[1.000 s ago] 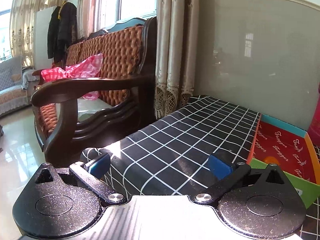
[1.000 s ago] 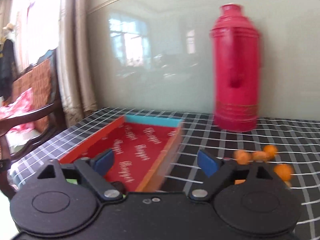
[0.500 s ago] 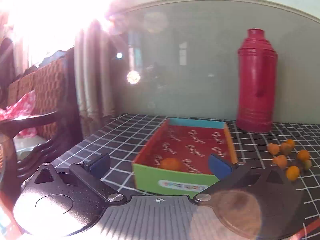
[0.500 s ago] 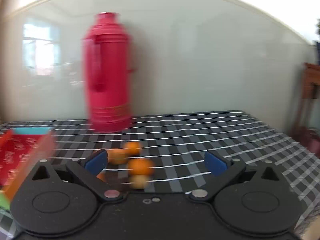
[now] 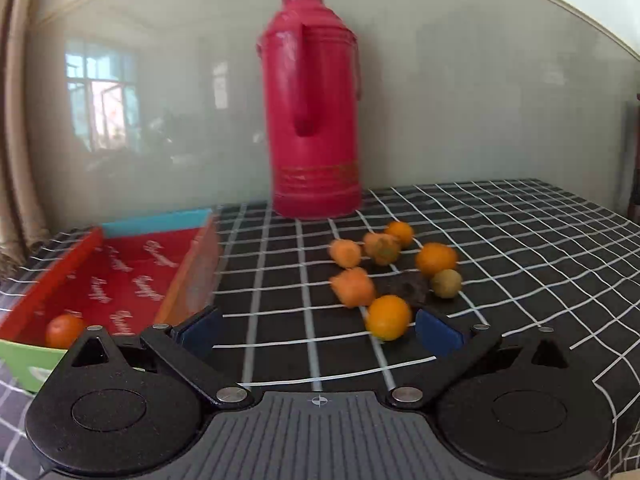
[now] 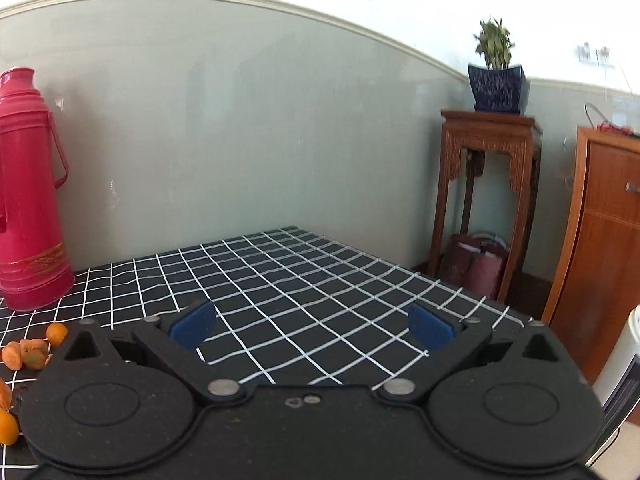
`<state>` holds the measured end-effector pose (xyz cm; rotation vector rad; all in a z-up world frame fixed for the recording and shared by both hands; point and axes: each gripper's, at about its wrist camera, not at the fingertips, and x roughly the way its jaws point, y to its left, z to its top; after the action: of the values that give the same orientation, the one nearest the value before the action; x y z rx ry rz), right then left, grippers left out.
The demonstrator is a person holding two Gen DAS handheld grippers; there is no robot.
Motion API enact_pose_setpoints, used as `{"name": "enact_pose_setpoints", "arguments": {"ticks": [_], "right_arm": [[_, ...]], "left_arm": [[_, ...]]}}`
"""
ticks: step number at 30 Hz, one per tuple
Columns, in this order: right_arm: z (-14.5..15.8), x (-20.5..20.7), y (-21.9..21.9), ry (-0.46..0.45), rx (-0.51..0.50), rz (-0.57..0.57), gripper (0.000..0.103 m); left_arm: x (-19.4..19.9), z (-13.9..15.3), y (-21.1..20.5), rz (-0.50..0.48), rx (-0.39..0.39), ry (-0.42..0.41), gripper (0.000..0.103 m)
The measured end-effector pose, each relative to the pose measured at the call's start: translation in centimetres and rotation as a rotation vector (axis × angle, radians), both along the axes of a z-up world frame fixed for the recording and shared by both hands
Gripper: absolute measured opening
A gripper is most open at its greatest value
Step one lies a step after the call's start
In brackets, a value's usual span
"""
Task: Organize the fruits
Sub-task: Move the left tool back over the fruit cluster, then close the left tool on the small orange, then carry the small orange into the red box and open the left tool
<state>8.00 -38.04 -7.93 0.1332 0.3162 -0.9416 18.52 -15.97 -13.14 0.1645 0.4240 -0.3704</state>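
Several small orange fruits (image 5: 387,317) and one greenish fruit (image 5: 446,283) lie loose on the black checked tablecloth (image 5: 520,240). To their left stands a red-lined box (image 5: 120,272) with one orange fruit (image 5: 64,330) inside. My left gripper (image 5: 318,328) is open just in front of the loose fruits, the nearest orange one close to its right pad, with nothing held. My right gripper (image 6: 312,324) is open over bare tablecloth (image 6: 300,280), with the fruits (image 6: 30,350) far off at its left edge.
A tall red thermos (image 5: 316,108) stands against the wall behind the fruits, also the thermos (image 6: 28,192) at left in the right wrist view. Beyond the table's right edge are a wooden plant stand (image 6: 488,184), a potted plant (image 6: 496,76) and a wooden cabinet (image 6: 600,240).
Both views have swung to the right. The left view went from the sofa and box to the loose fruits. The right view went from the box and thermos to the table's right end.
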Motion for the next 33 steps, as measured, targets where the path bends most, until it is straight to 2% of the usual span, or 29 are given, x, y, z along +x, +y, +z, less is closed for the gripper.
{"name": "enact_pose_setpoints", "arguments": {"ticks": [2, 4, 8, 10, 11, 12, 15, 20, 26, 33], "right_arm": [[0.0, -0.3, -0.1, -0.006, 0.008, 0.014, 0.097], [0.0, -0.5, -0.2, -0.006, 0.007, 0.027, 0.097], [0.3, -0.4, -0.1, -0.009, 0.006, 0.046, 0.097], [0.5, -0.5, 0.0, -0.017, 0.009, 0.057, 0.097], [0.4, -0.5, 0.0, -0.019, 0.008, 0.059, 0.097], [0.4, -0.5, 0.1, -0.018, 0.007, 0.061, 0.097], [0.4, -0.4, 0.2, -0.014, 0.015, 0.072, 0.097], [0.3, -0.2, 0.3, -0.013, 0.024, 0.09, 0.097], [0.2, 0.1, 0.7, -0.01, 0.035, 0.11, 0.097], [0.2, 0.7, 2.0, -0.011, 0.03, 0.136, 0.097]], "left_arm": [[0.2, -0.5, -1.2, -0.021, 0.0, 0.015, 0.102], [0.6, -0.8, -2.1, -0.036, 0.004, 0.03, 0.09], [2.0, -1.7, -3.5, -0.058, 0.01, 0.102, 0.074], [2.5, -2.2, -3.9, -0.071, 0.007, 0.128, 0.06], [2.6, -2.3, -4.1, -0.076, 0.008, 0.134, 0.056], [2.9, -2.5, -4.4, -0.079, 0.011, 0.139, 0.046], [2.9, -2.7, -4.7, -0.088, 0.008, 0.143, 0.033], [2.8, -2.6, -4.7, -0.078, 0.005, 0.125, 0.033], [2.0, -1.6, -3.7, -0.044, 0.012, 0.042, 0.033], [1.8, 0.3, 0.3, 0.099, -0.001, -0.04, 0.033]]}}
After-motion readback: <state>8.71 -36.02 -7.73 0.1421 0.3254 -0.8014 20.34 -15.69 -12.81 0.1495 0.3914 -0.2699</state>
